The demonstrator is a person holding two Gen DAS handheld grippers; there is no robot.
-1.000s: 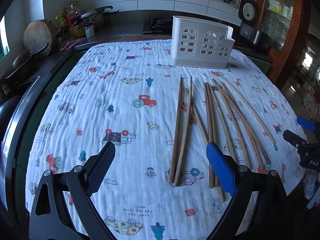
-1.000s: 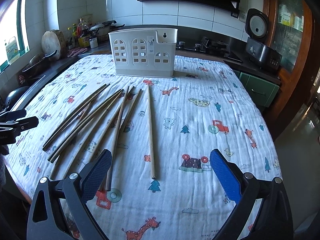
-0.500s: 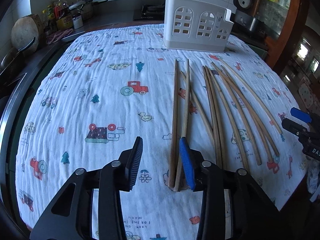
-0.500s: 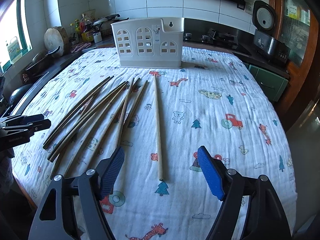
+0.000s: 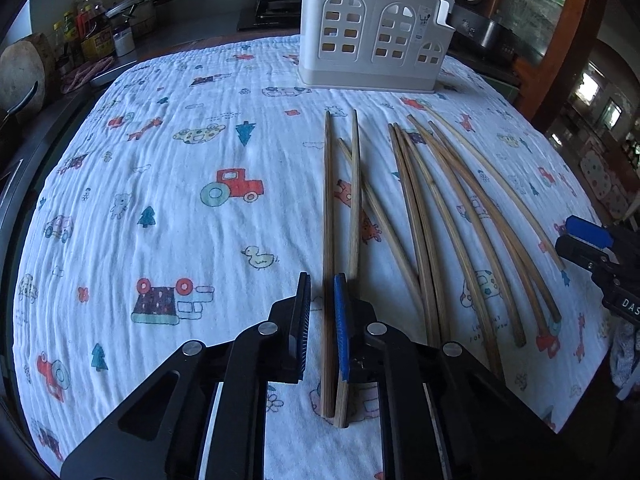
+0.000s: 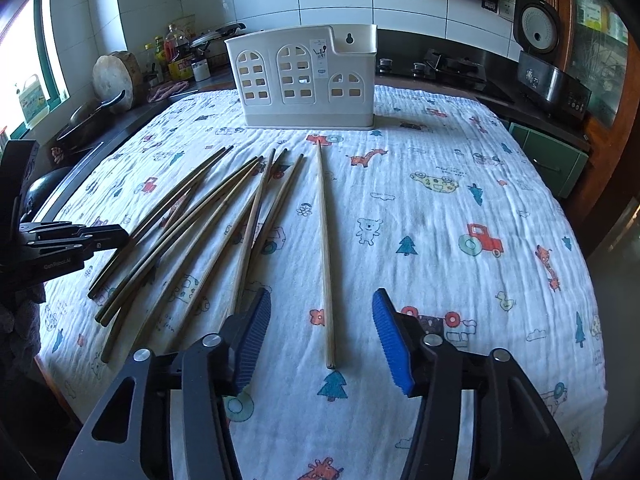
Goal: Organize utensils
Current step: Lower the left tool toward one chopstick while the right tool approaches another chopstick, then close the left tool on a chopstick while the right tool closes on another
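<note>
Bamboo chopsticks lie scattered on a counter covered by a white printed cloth (image 5: 168,184), and a white slotted utensil holder (image 5: 372,36) stands upright at the far end of that cloth.

In the left wrist view, the left gripper (image 5: 322,320) hangs low over the near end of the leftmost chopstick (image 5: 328,220), which runs lengthwise between the two pads. The jaws are closing and stand only a narrow gap apart; the blue pad sits against the stick's right side, while a sliver of cloth shows between the stick and the black-edged pad on its left. A second chopstick (image 5: 353,184) lies just beside it, passing behind the blue finger. Farther right, a loose fan of chopsticks (image 5: 452,216) spreads toward the counter's edge, some crossing or touching one another.

In the right wrist view, a single chopstick (image 6: 325,248) lies apart from that fan, pointing toward the holder. The right gripper (image 6: 320,336) straddles its near end, jaws closing but still wide apart, neither blue pad touching the stick. A rice cooker (image 6: 536,24) sits on the dark worktop at far right.
</note>
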